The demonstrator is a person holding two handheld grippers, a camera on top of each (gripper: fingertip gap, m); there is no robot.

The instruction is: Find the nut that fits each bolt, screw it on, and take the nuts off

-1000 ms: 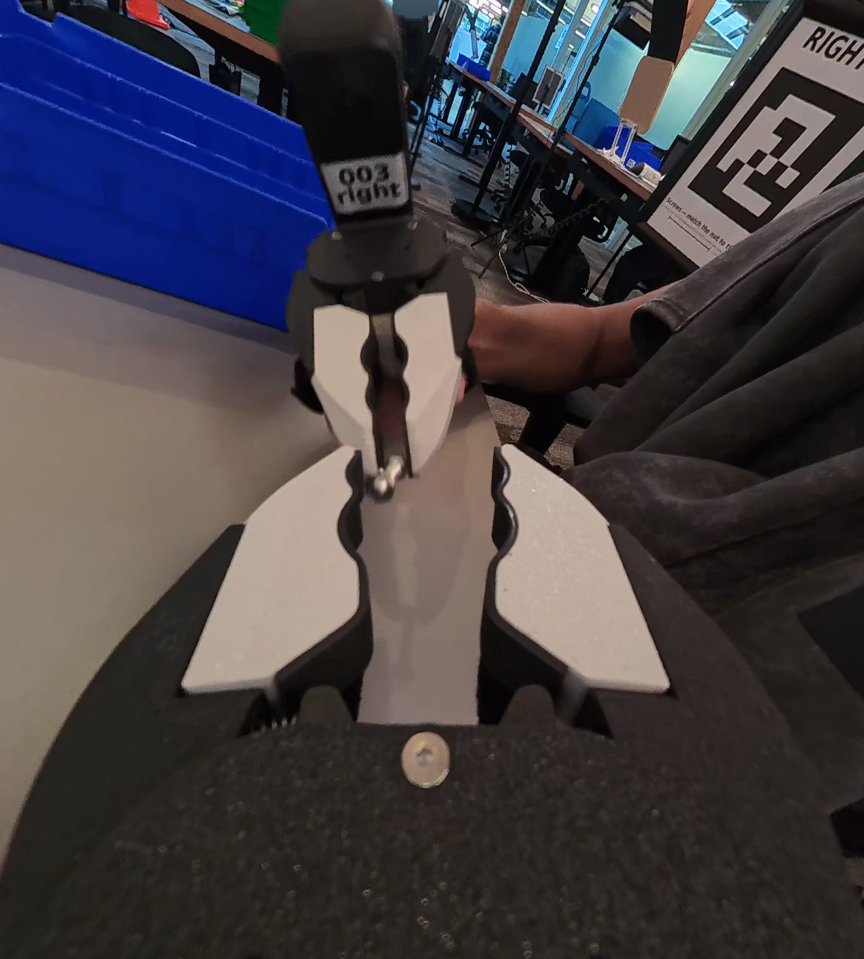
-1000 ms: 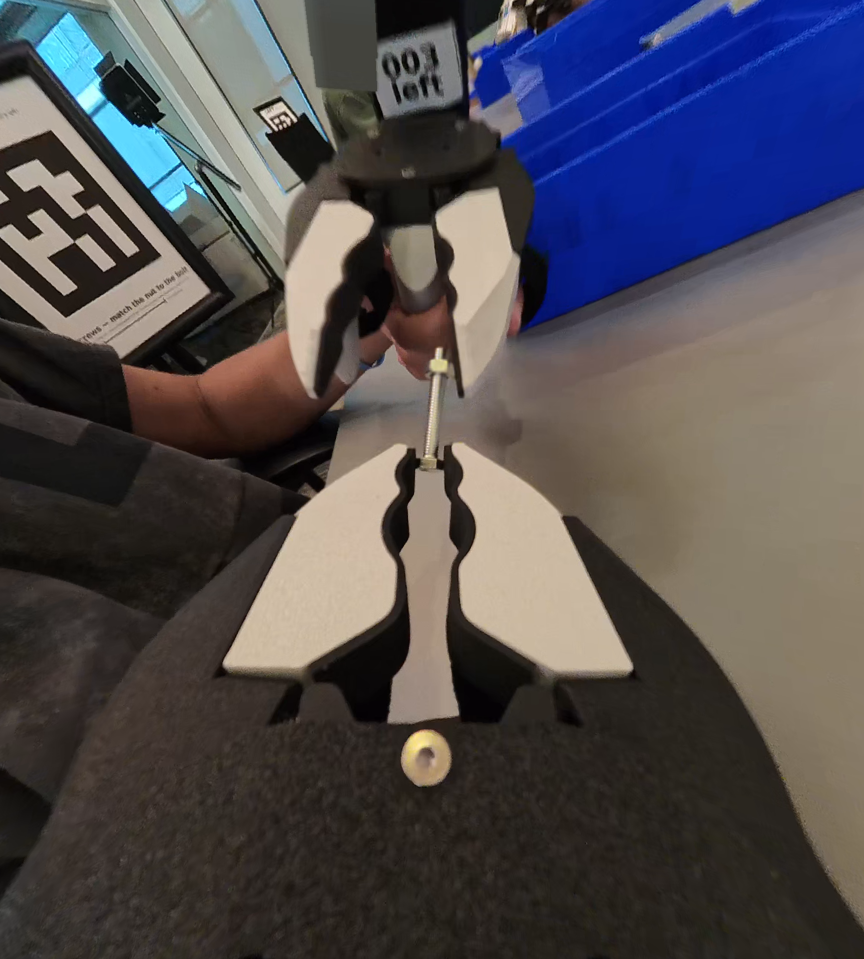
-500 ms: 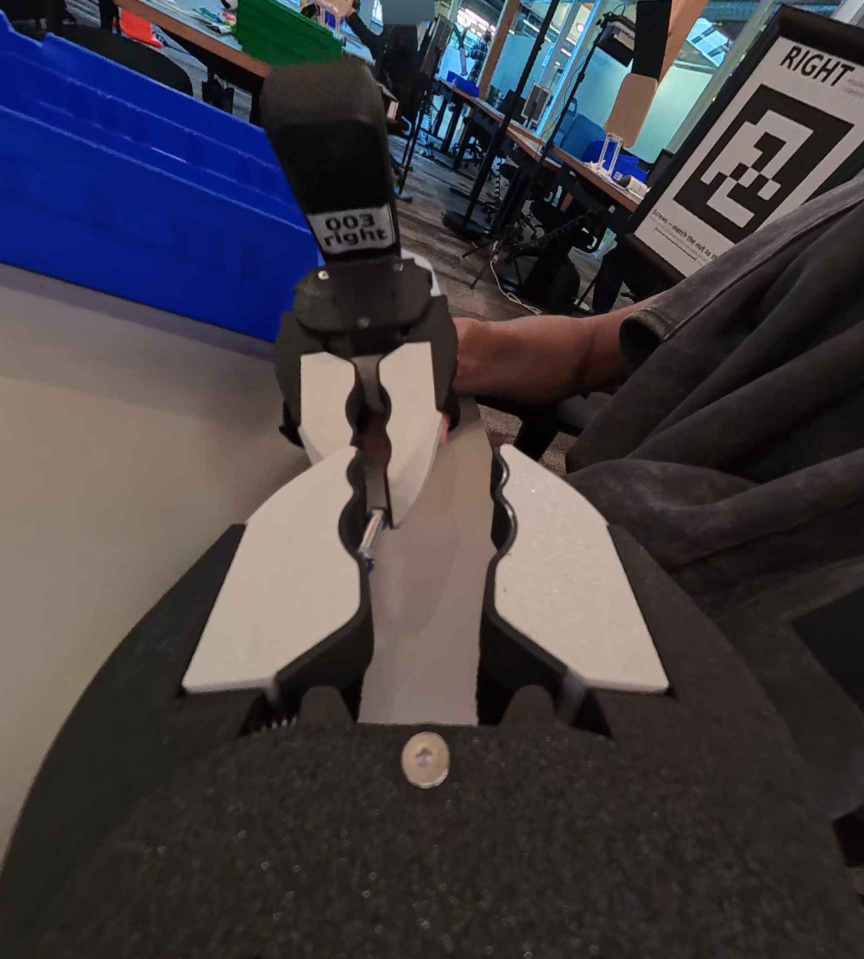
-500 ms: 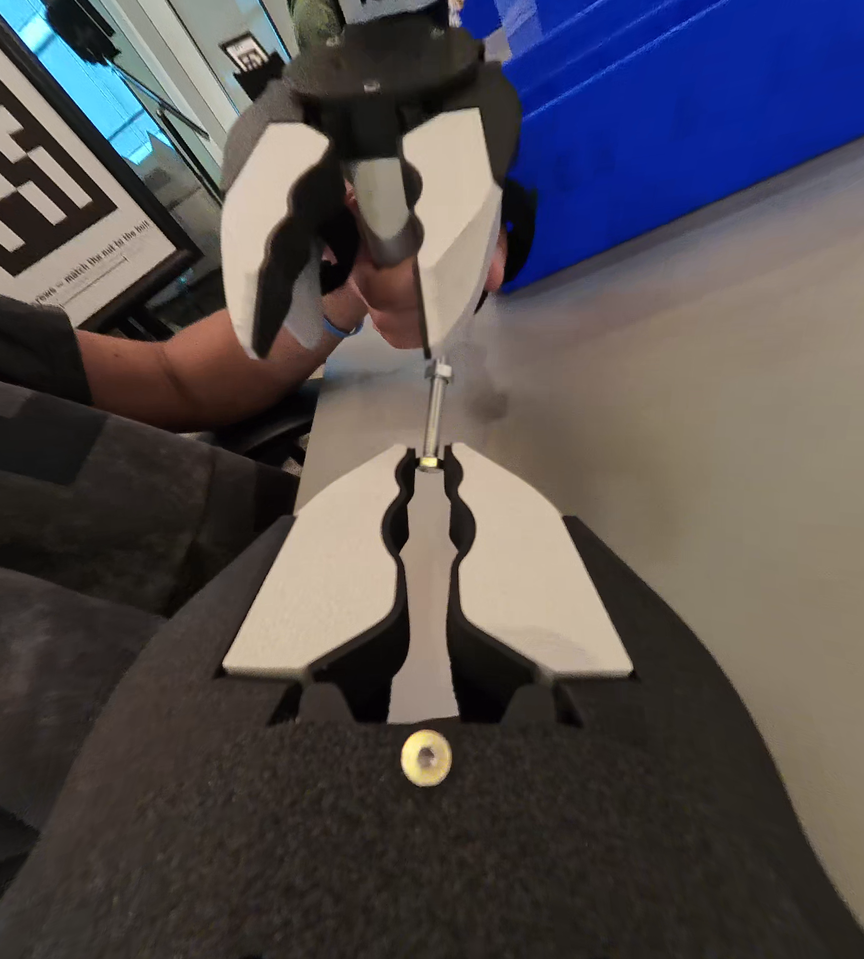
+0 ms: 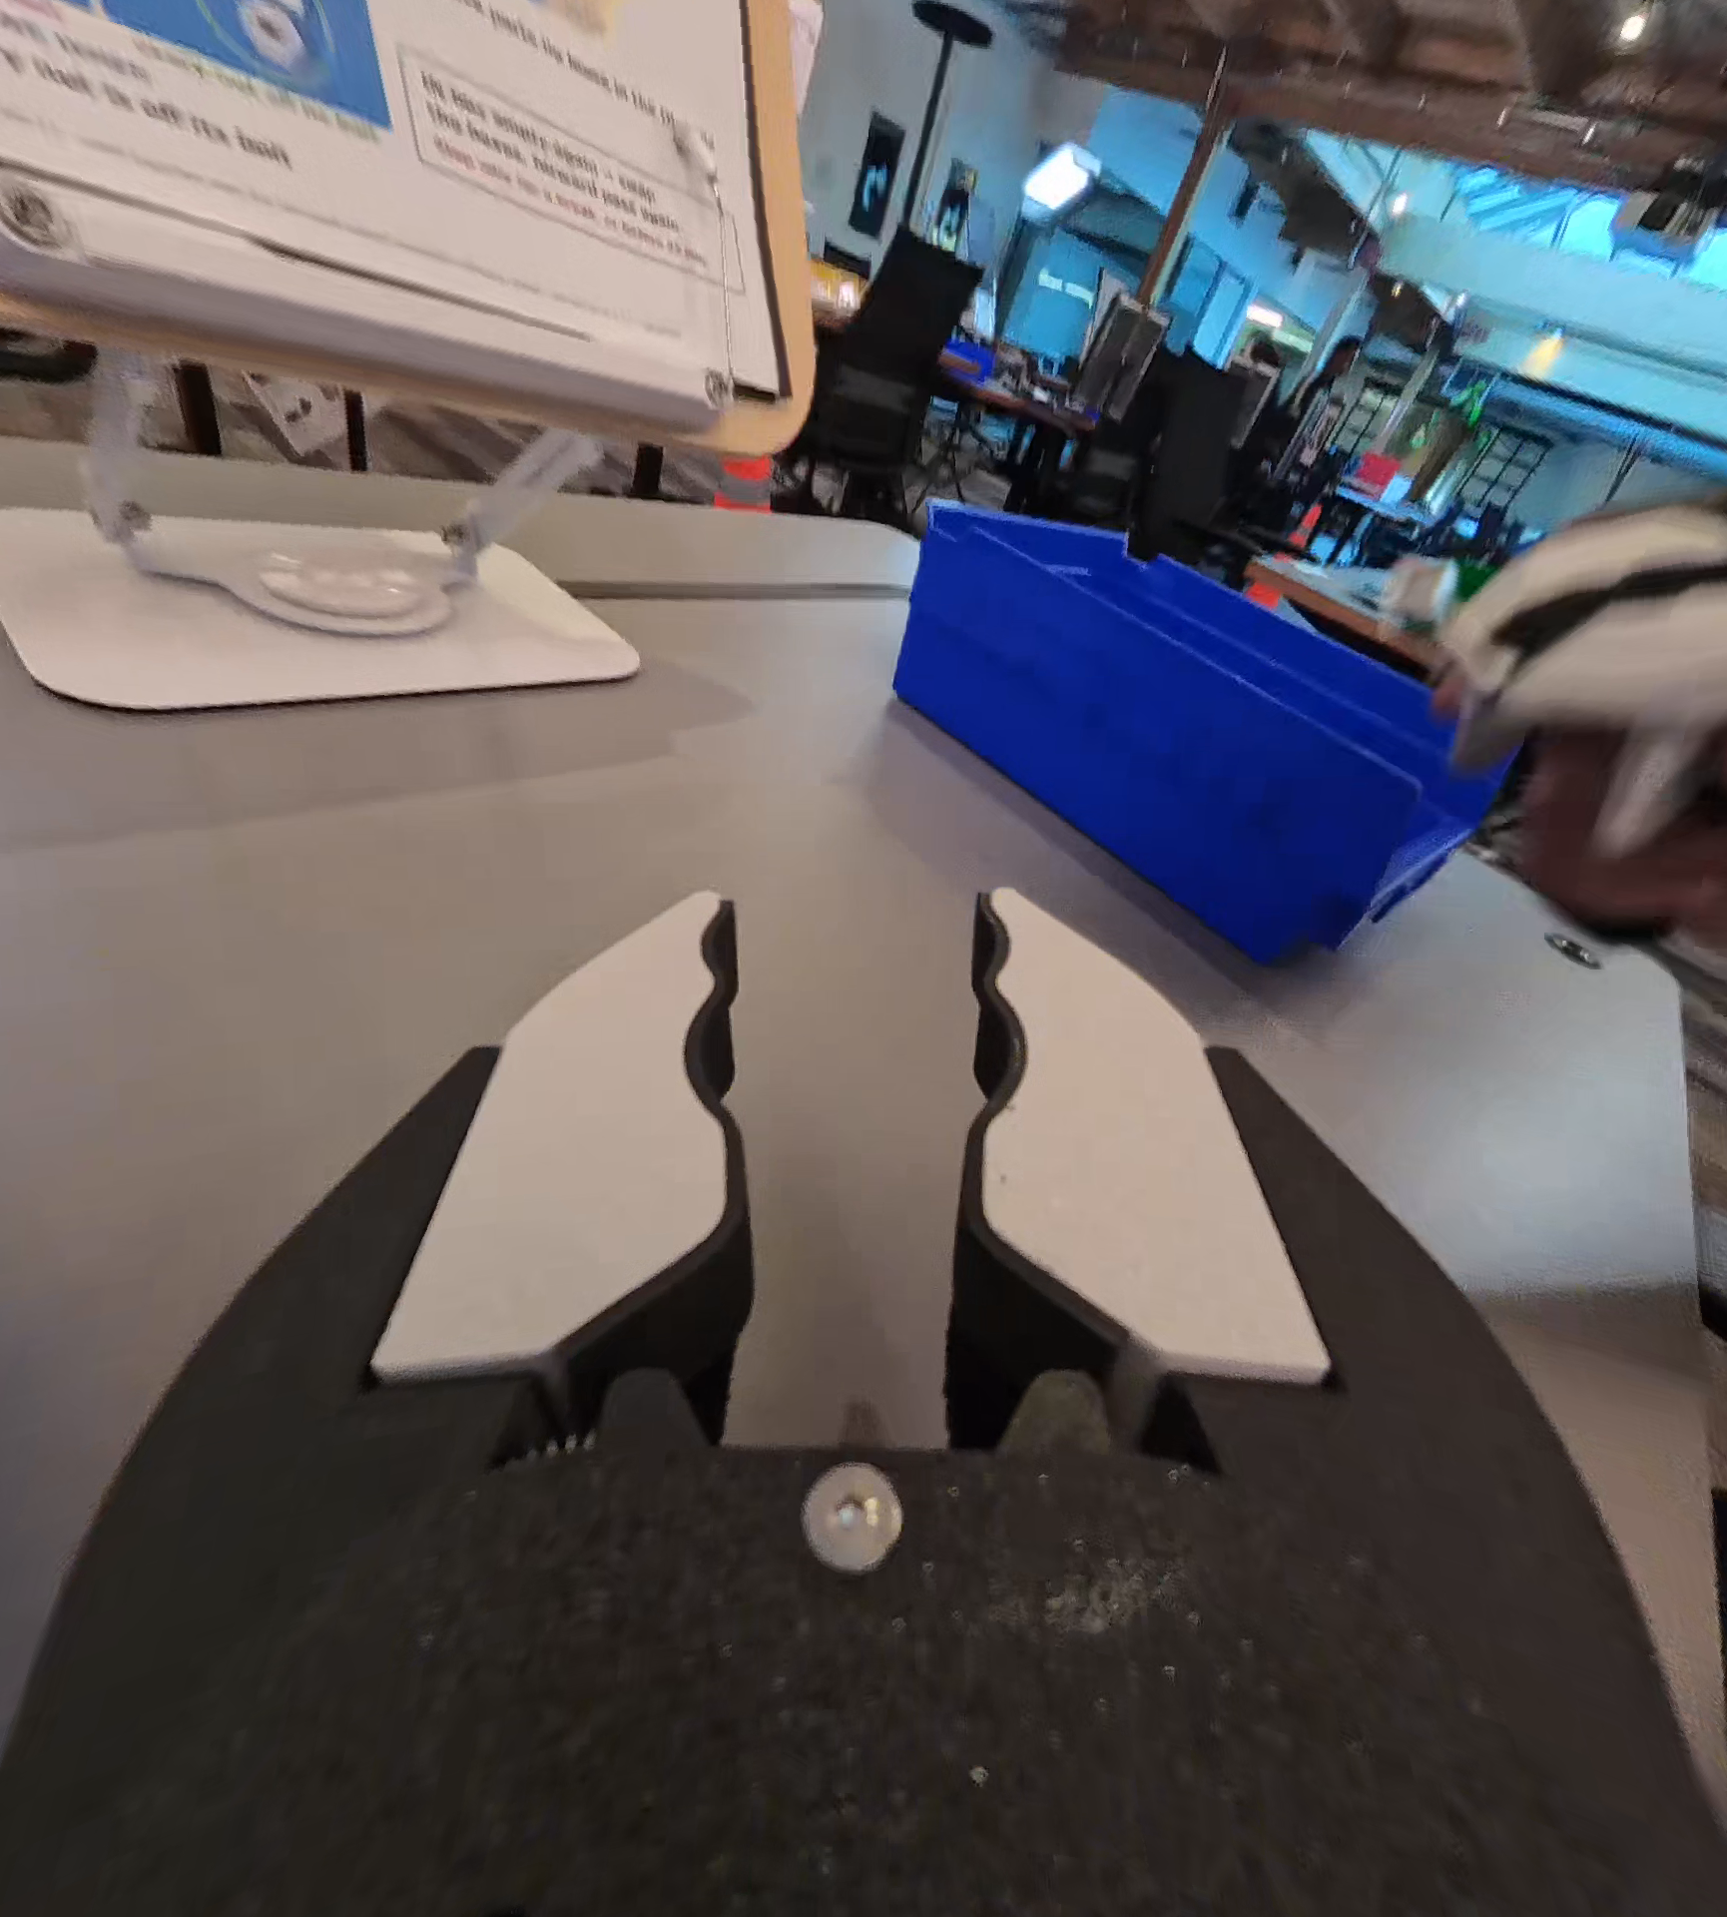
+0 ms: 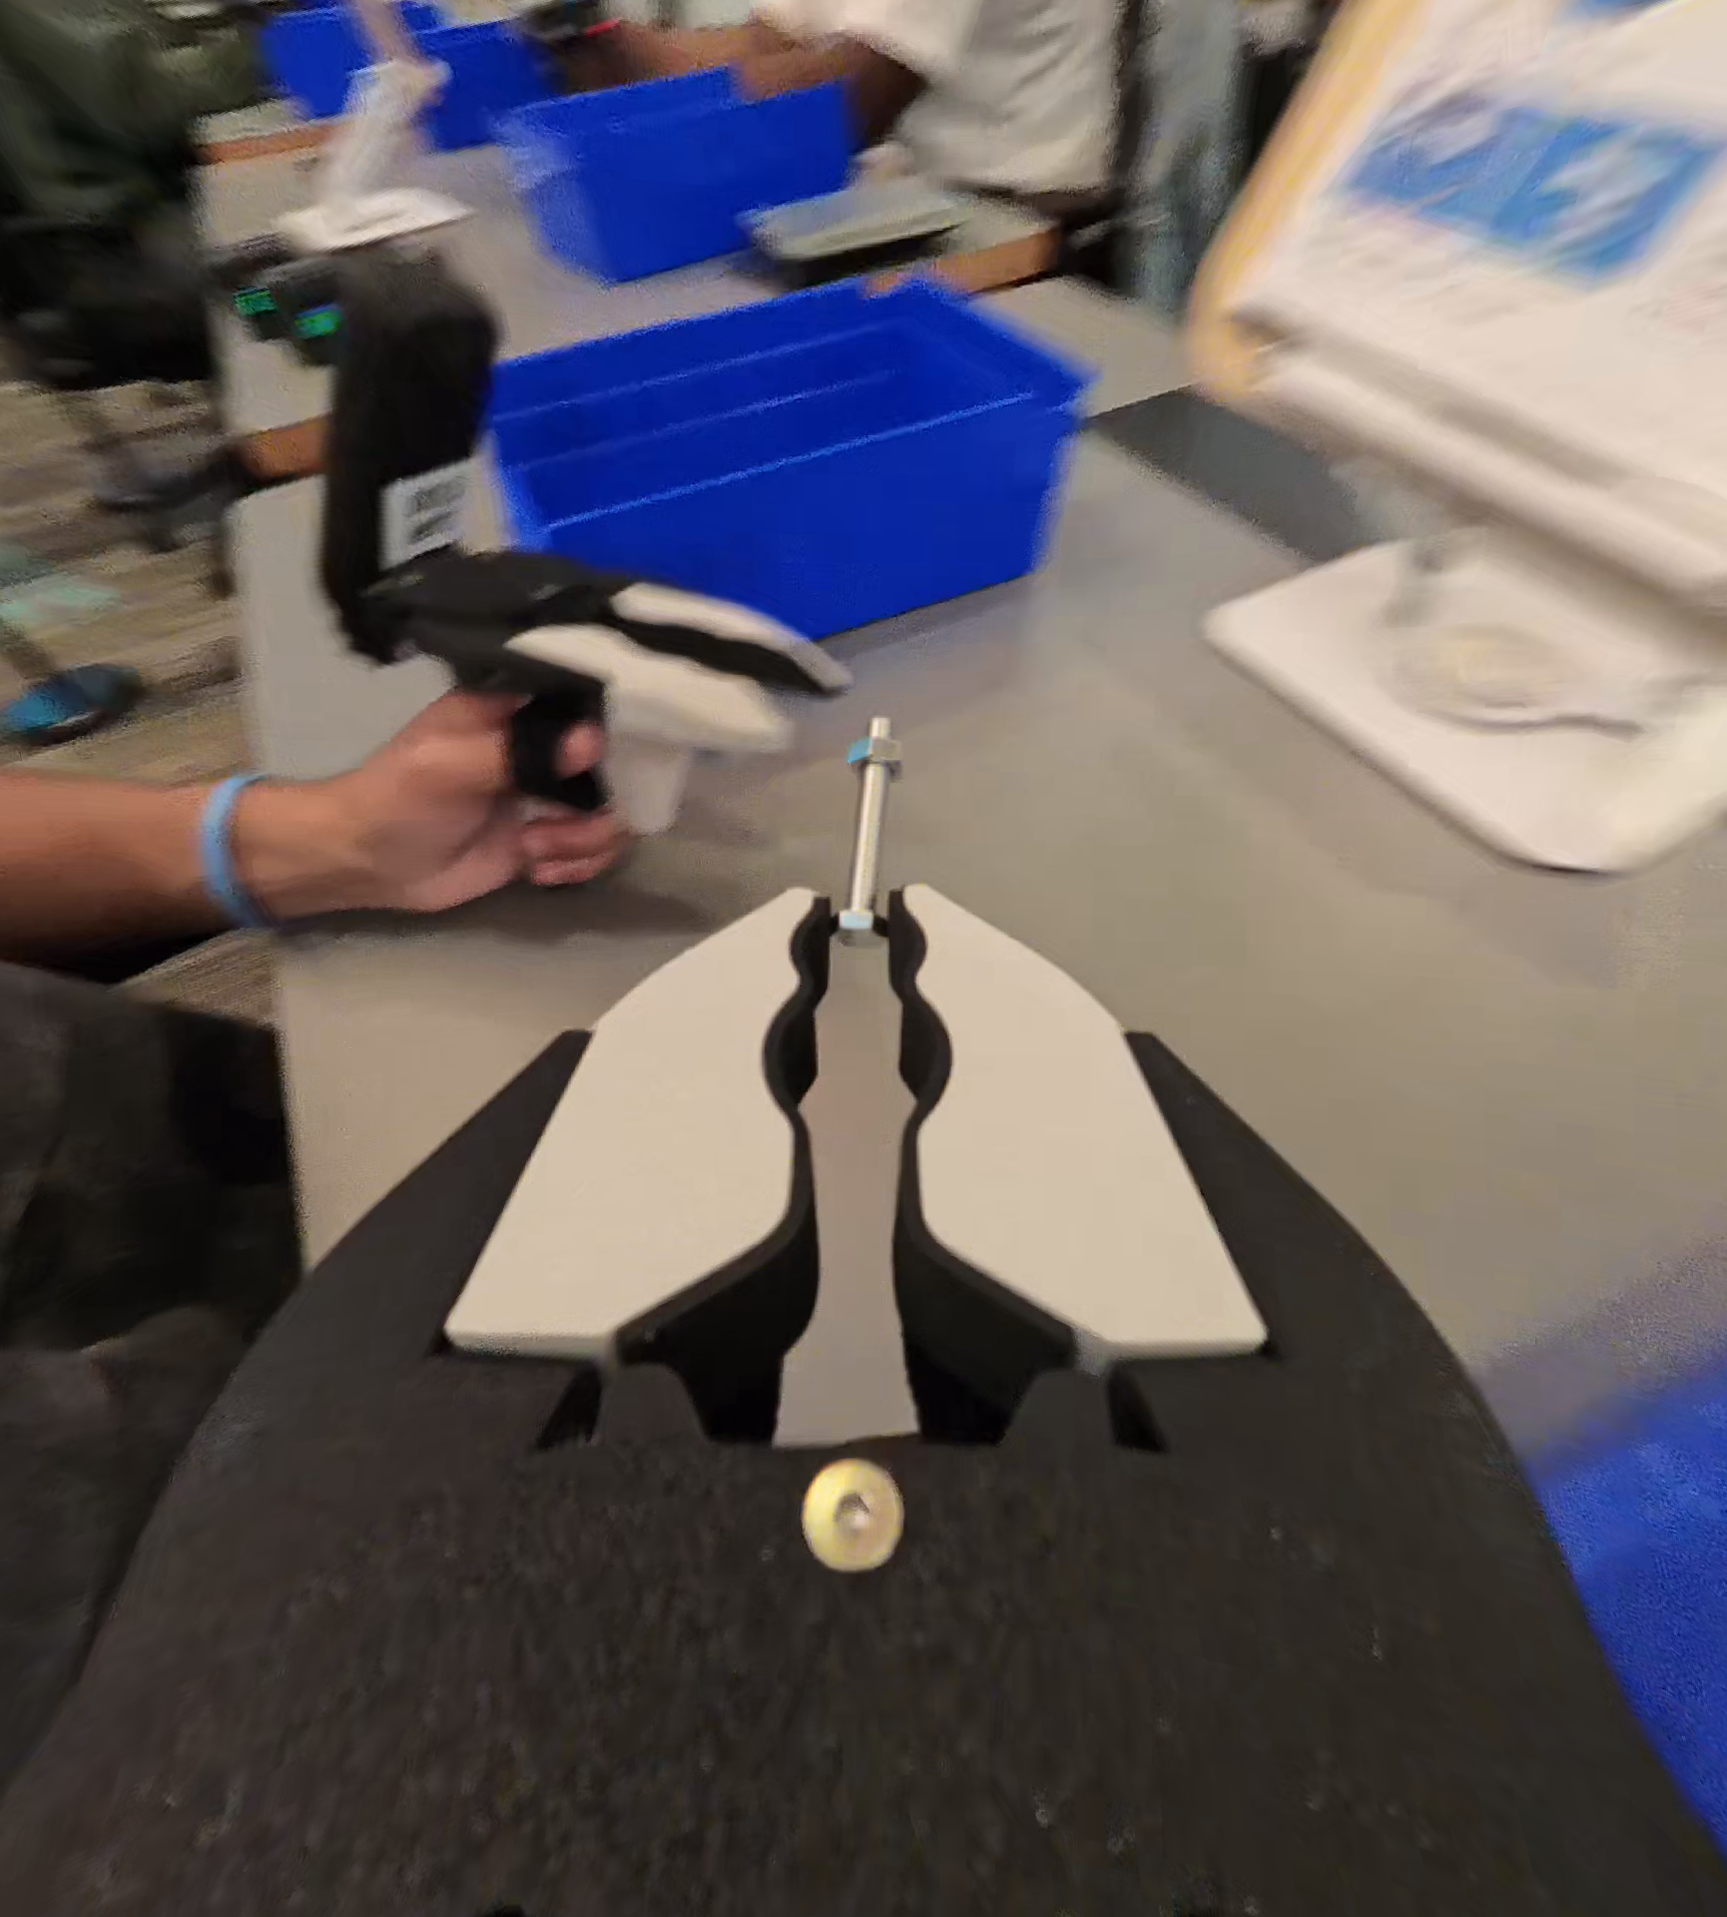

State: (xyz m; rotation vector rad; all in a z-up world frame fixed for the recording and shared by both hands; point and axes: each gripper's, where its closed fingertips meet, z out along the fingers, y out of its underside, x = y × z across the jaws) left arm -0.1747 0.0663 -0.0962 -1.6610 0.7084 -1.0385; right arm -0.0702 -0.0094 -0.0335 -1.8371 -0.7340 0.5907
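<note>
1. The right tool (image 6: 861, 913) is clamped on the head end of the bolt (image 6: 868, 830); its two pale fingers stand close together, with only the bolt's head between the tips.
2. The bolt's long axis runs straight forward from the tips, in line with the fingers, and its free threaded end points away from the tool, over the bench (image 6: 1253, 1037).
3. A nut (image 6: 878, 749) sits near that far end of the bolt, with a short bit of thread showing beyond it; a touch of blue shows on its left side.
4. The left tool (image 5: 851, 913) has its fingers well apart, with nothing between them, only bare grey bench (image 5: 320, 934) below.
5. In the right wrist view the left tool (image 6: 787, 685) lies to the left of the bolt, near its far end but apart from it, held by a hand (image 6: 445, 809) with a light blue wristband (image 6: 227, 851).
6. A white label with dark print is stuck on the left tool's black upright part; it is too blurred to read.
7. Beyond the bolt, a blue bin (image 6: 787, 456) stands on the bench.
8. To the right of the bolt, a white stand (image 6: 1523, 747) carries a tilted board with printed sheets (image 5: 372, 156).
9. In the left wrist view the right tool (image 5: 1606, 643) shows blurred at the right edge, just in front of the blue bin (image 5: 1150, 726).
</note>
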